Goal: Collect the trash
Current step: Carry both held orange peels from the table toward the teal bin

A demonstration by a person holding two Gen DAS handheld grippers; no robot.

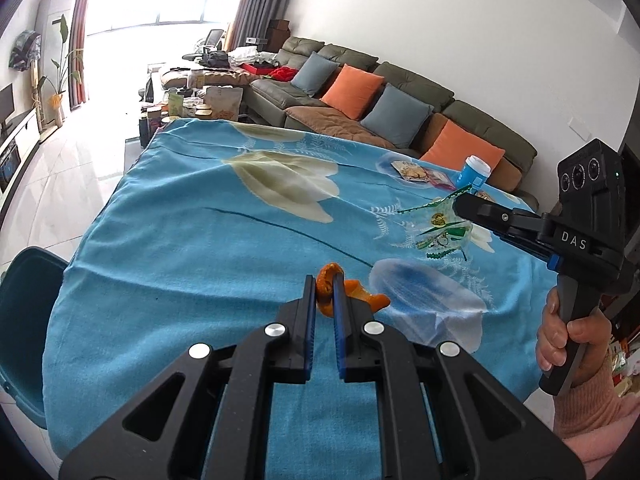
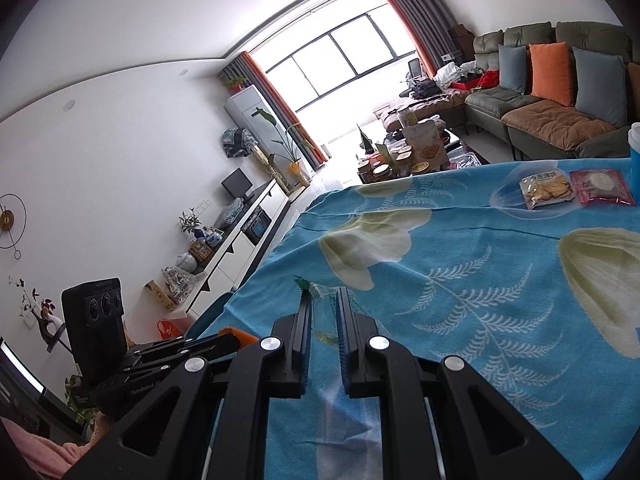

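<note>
Over fuzzy blue cloth [image 1: 180,240], L fingers [image 1: 308,292] clamp curled orange peel [image 1: 326,280], R fingers [image 2: 343,308] clamp crinkly clear wrapper [image 1: 440,224].

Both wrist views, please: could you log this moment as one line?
left tool: shut on orange peel | right tool: shut on clear wrapper | both above blue cloth | snack packets remain

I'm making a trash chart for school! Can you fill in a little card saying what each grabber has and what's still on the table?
left gripper: fingers shut on orange peel
right gripper: fingers shut on clear plastic wrapper
surface: blue floral tablecloth
still lying there: cracker packet, red snack packet, blue cup
</note>
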